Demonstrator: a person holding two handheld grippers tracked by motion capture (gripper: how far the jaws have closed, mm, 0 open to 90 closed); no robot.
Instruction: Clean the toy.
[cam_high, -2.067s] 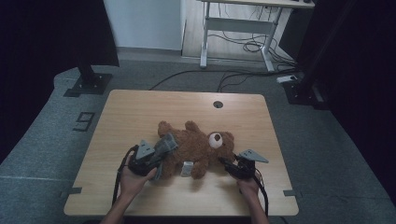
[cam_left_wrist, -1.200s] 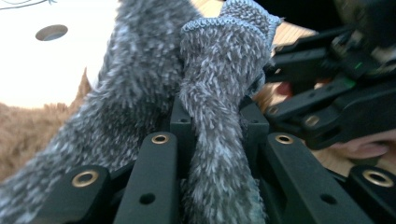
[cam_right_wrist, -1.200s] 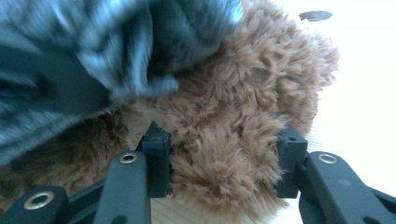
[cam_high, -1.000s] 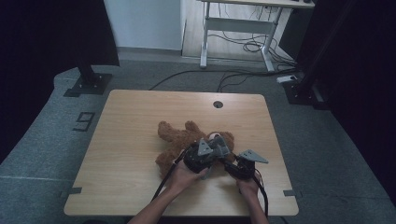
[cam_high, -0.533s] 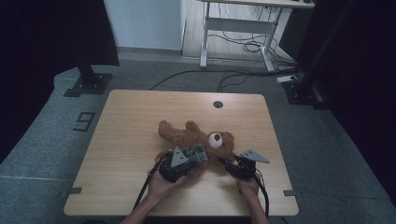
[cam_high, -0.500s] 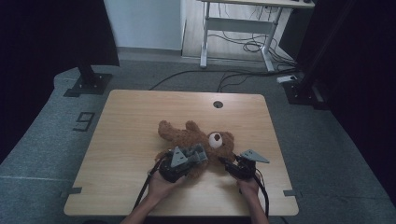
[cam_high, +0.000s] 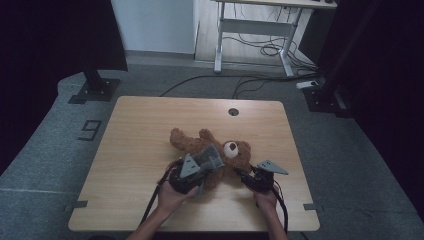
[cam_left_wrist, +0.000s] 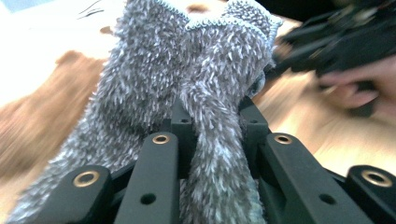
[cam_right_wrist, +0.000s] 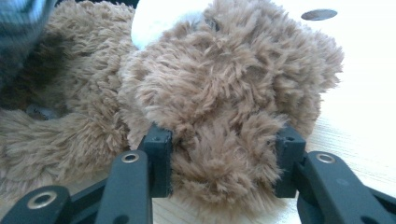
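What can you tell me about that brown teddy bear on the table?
The teddy bear is shaggy brown plush with a white muzzle, lying on the wooden table, head toward the right claw. That claw's jaws squeeze a furry lobe of its head. The left claw grips a fuzzy grey cloth over its body.

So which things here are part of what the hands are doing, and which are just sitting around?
Part of the job:
- teddy bear, lying on the table
- grey fuzzy cloth, clamped in the left gripper
- right gripper, closed around part of the bear's head

Just lying about:
- desk frame with cables on the floor behind
- black stand beside the table
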